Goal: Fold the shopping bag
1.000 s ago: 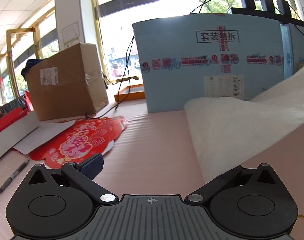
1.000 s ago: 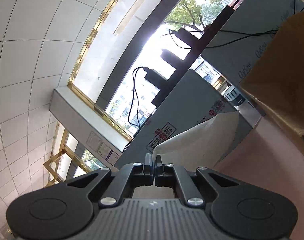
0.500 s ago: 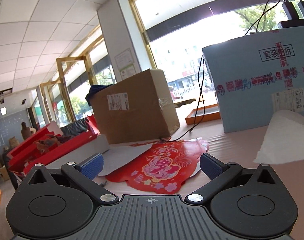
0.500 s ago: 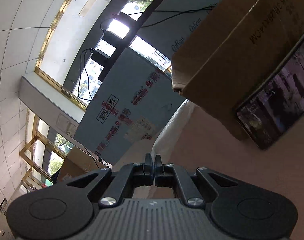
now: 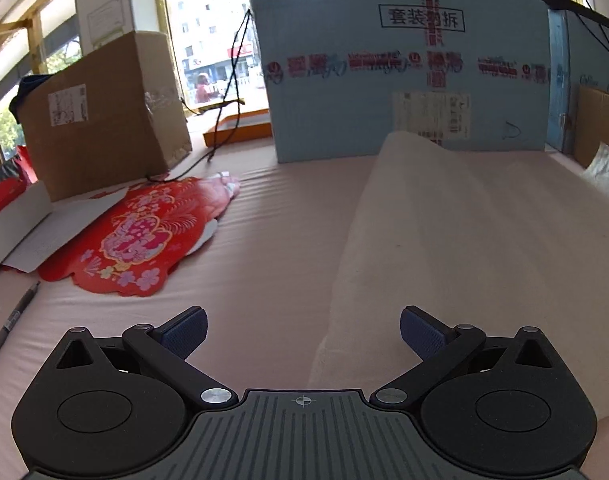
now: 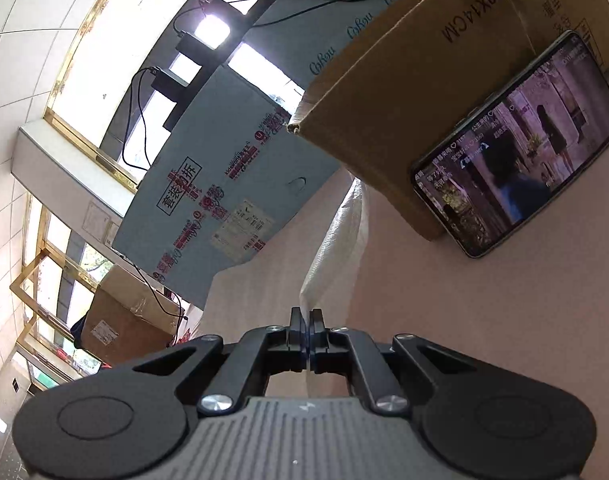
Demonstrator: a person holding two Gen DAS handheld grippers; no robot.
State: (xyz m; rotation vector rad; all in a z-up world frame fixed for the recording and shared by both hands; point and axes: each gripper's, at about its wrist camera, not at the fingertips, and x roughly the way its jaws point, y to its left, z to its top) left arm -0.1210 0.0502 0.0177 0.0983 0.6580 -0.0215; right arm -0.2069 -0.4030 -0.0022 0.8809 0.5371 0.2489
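Tongs status first: we read the right tongs [image 6: 306,322] as clamped on a thin edge of the shopping bag [image 5: 444,240], white fabric running up from between the closed pads toward the brown box [image 6: 404,100] with a phone [image 6: 516,168] leaning on it. The left tongs [image 5: 302,330] stand wide apart with nothing between them, poised over the near left border of the bag. The bag lies spread on the pink table [image 5: 264,240], its far end raised in a soft hump in front of the blue carton [image 5: 404,80]; a red paper cutout [image 5: 140,236] and a pen [image 5: 12,326] lie well to the left. Risks as we judge them: the fabric looks limp and light, so a pull from the right tongs alone may drag the whole bag instead of folding it, since the left side is not pinned. The pinch holds little material and could slip out under tension. If the left tongs close too shallow, they may catch only one layer, skewing the fold.
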